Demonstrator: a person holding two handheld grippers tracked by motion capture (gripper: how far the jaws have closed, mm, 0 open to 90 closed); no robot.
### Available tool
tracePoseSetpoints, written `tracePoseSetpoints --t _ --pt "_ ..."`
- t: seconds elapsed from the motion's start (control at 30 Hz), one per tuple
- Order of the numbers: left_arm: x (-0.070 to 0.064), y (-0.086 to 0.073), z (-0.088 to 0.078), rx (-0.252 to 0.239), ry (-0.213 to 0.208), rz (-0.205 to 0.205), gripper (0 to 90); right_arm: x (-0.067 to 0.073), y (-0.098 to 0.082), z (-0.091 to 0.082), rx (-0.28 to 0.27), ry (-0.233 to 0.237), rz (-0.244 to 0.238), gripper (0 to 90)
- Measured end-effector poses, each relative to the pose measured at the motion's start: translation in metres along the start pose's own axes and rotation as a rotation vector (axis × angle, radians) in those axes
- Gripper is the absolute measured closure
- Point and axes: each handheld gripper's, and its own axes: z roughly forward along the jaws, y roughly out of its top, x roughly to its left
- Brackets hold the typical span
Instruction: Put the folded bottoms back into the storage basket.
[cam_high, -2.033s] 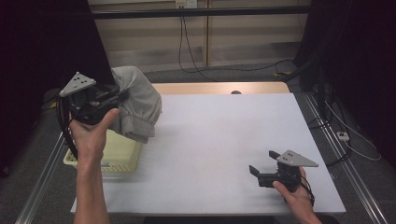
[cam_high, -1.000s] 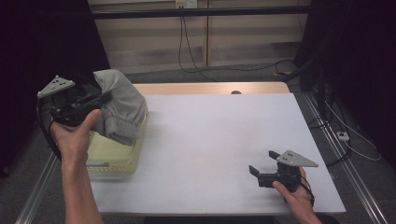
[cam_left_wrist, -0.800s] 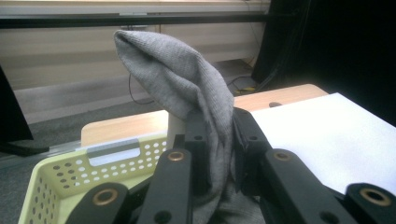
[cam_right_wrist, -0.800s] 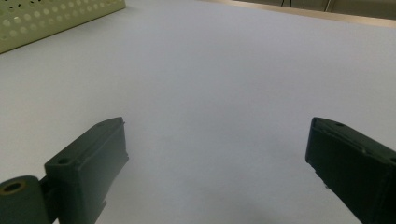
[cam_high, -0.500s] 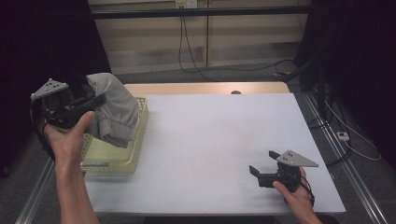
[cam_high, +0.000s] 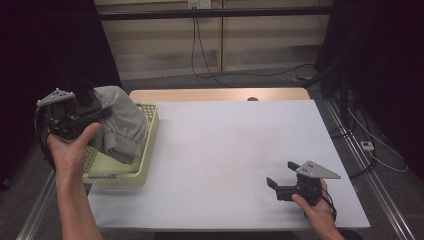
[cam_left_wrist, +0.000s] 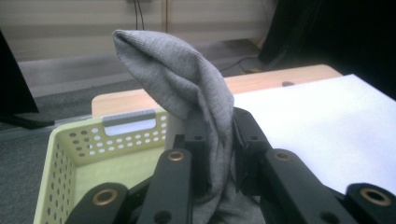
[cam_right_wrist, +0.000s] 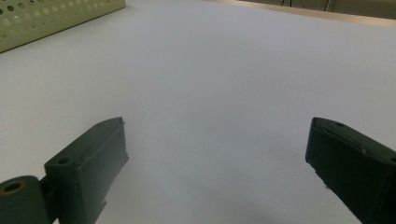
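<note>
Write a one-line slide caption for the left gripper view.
Left gripper clamps a bunched grey cloth above the pale yellow perforated basket beside the white table.

We see the white table (cam_high: 225, 150) bare across its middle and far side, so a hand can pass freely there. At its left edge the basket (cam_high: 146, 150) stands with raised walls, and the grey cloth (cam_high: 122, 127) hangs over it from the left gripper (cam_high: 92, 116), blocking most of the way into the basket from above. The right gripper (cam_high: 276, 182) rests near the front right corner, with bare table ahead of its spread jaws
</note>
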Motion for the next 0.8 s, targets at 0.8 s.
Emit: tracePoseSetpoints --t 0.8 --pt "0.014 -0.015 0.032 0.084 -0.038 -0.034 78.1 0.001 0.0 0.0 0.0 0.004 -0.005 5.2"
